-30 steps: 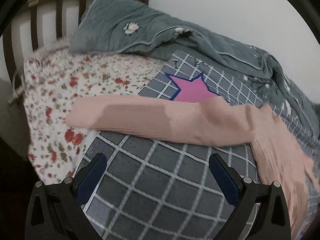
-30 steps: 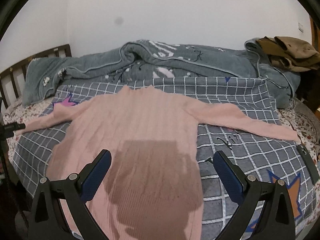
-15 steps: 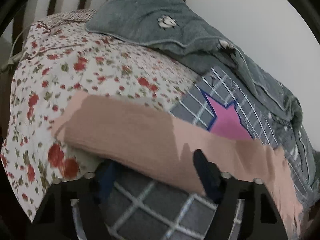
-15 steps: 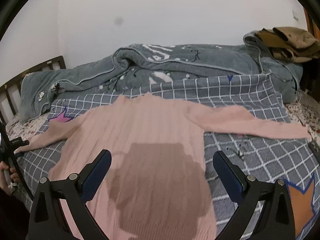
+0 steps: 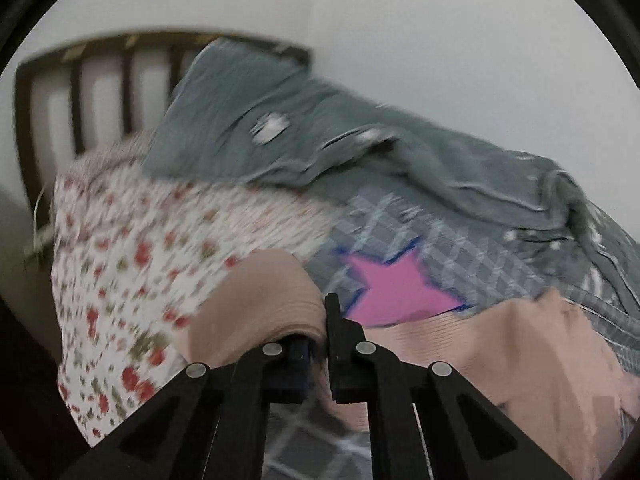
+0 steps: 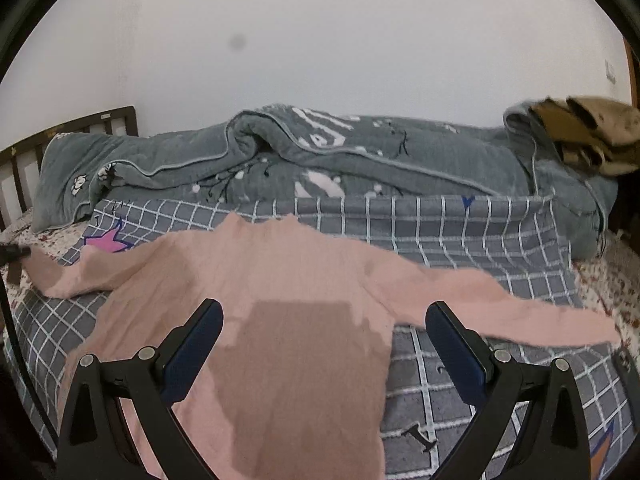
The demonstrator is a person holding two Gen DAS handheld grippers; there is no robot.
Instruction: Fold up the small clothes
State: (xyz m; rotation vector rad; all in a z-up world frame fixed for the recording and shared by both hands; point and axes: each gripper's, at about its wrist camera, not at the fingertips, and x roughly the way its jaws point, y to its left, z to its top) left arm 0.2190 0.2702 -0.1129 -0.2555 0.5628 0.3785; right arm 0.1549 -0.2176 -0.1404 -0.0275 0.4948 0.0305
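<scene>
While pinched in shut left gripper (image 5: 320, 344), sleeve (image 5: 264, 304) bunches soft, limp. Right gripper (image 6: 324, 344) spread wide, empty, above sweater (image 6: 280, 320) lying flat on checked quilt (image 6: 460, 232) ahead. Light knit, probably drapes; best gripped at cuffs, hem.

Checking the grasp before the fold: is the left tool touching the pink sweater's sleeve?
Touching. In the left wrist view the left tool is shut on the sleeve, whose pink knit bunches up from between its closed fingers.
</scene>
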